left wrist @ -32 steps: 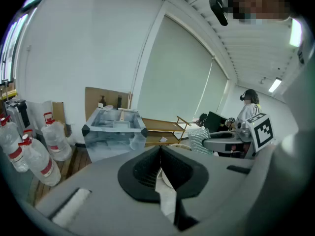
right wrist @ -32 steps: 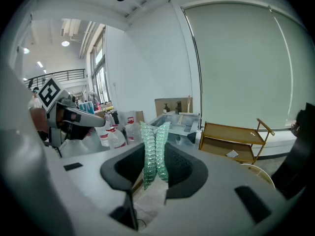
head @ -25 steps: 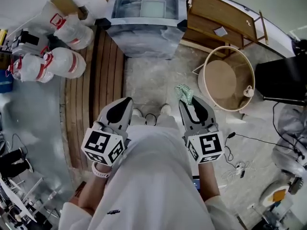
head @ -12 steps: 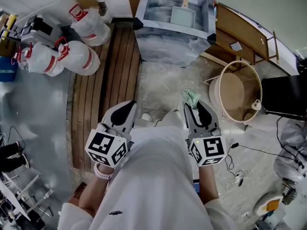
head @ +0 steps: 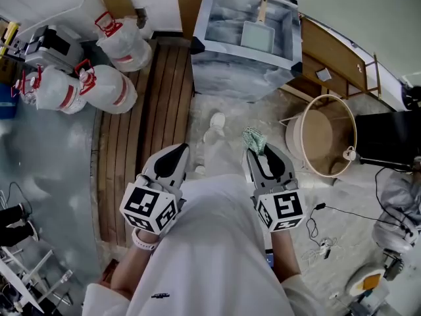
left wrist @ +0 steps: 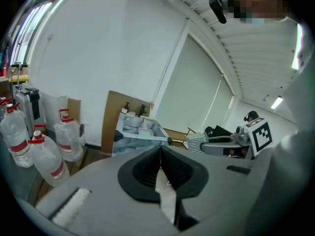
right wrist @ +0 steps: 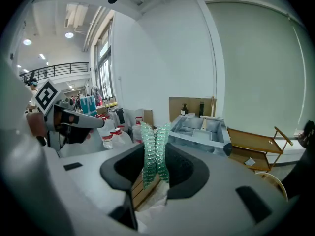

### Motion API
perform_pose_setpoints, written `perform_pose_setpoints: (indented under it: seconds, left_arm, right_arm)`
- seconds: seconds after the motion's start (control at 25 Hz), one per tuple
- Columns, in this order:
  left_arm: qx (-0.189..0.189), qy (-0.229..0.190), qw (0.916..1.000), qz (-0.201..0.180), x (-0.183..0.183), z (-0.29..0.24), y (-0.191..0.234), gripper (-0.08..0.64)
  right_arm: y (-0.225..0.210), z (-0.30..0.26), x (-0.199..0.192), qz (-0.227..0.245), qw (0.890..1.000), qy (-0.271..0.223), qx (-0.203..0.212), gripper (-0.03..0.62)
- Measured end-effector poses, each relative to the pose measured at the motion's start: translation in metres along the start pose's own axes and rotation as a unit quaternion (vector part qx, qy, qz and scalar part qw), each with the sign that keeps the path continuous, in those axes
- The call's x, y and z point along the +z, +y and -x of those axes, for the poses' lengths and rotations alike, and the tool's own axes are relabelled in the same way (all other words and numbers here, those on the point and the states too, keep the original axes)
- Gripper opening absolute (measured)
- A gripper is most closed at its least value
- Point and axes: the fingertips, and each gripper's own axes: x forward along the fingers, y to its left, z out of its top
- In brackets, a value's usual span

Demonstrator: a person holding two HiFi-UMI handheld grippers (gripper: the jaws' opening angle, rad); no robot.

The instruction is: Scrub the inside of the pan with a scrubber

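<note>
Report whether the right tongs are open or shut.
Shut on the green scrubber: the right gripper view shows the right tongs pinching it between their jaws, its top sticking out past them.

Clear water jugs [head: 105, 87] at left, wooden slat boards [head: 164, 104] beside them, round tub [head: 320, 135] right

Two tools: left tool [head: 179, 151], right tool [head: 262, 154]; one scrubber [head: 253, 139]; one pan [head: 256, 36]; three water jugs [head: 107, 88] [head: 123, 43] [head: 51, 89].
</note>
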Motion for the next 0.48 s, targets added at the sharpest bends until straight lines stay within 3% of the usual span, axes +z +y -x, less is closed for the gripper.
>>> perform_pose_setpoints:
  seconds: [0.2, 0.48]
  left_arm:
    - [0.002, 0.015, 0.9999, -0.005, 0.021, -0.041, 0.035, 0.006]
    - [0.006, 0.054, 0.9982, -0.026, 0.081, -0.142, 0.086, 0.006]
  right_arm:
    - [-0.025, -0.049, 0.011, -0.013, 1.000, 0.005, -0.003, 0.120]
    - [-0.104, -0.154, 0.045, -0.055, 0.998, 0.008, 0.004, 0.120]
